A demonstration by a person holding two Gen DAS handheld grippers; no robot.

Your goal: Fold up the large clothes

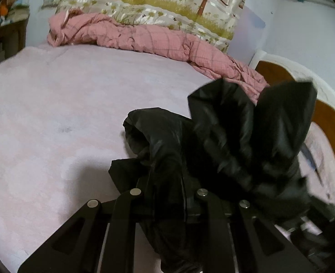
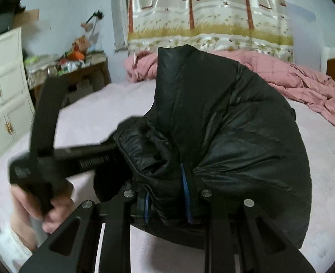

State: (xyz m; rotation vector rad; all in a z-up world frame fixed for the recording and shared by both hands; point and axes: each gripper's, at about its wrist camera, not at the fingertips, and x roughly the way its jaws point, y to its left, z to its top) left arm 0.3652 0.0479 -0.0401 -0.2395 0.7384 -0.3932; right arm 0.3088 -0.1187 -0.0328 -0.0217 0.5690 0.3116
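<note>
Hand-held grippers (image 1: 167,195) clamped on black jacket (image 2: 224,125)

We are in a home bedroom: we see a bed (image 1: 53,104) with a pink quilt (image 1: 144,38), a headboard (image 1: 326,118), a printed curtain (image 2: 212,18), a white cabinet (image 2: 6,91) and a cluttered side table (image 2: 76,68).

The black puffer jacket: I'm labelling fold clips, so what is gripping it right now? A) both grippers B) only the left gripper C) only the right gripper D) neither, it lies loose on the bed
A: each wrist view shows the black puffer jacket bunched between that tool's closed jaws, left gripper and right gripper.
</note>
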